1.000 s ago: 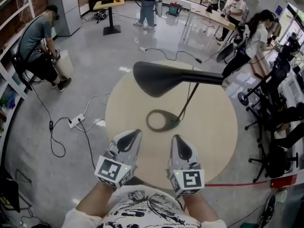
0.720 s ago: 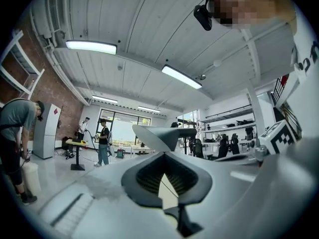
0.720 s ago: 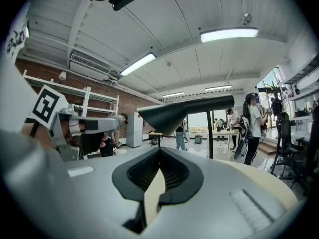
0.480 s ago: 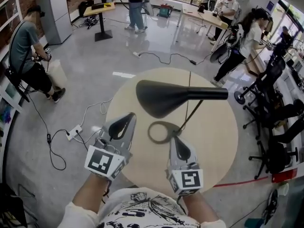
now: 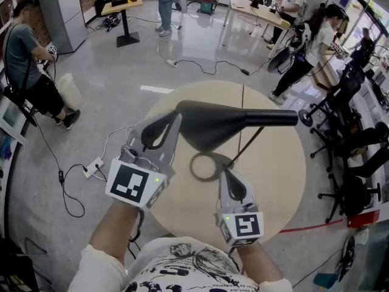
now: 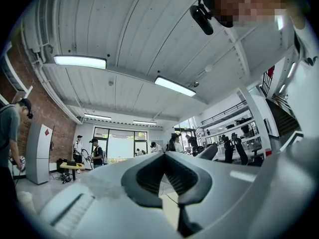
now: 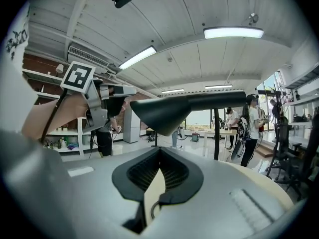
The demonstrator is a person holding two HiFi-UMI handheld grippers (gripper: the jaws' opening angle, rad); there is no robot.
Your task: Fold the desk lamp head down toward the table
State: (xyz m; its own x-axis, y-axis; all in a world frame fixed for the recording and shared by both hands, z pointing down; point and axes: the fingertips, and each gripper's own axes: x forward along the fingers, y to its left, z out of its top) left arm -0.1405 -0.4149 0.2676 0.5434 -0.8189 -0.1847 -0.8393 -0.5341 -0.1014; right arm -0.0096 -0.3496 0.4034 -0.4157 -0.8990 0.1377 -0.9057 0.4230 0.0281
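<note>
Lamp head (image 5: 213, 126) is standing level over the desk (image 5: 279, 169). Left hand-held gripper (image 5: 175, 120), jaws together and empty, is hovering at its 9 o'clock, probably to push it down. Right hand-held gripper (image 5: 224, 174) is idling low, likewise closed and empty.

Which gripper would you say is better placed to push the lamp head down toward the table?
Left, I'd judge. The left gripper is up at the wide end of the lamp head, tips beside it. The right gripper sits low by the lamp base. Both are shut and empty.

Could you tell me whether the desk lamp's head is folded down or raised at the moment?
Raised: the lamp head sits roughly level, well above its base on the table.
</note>
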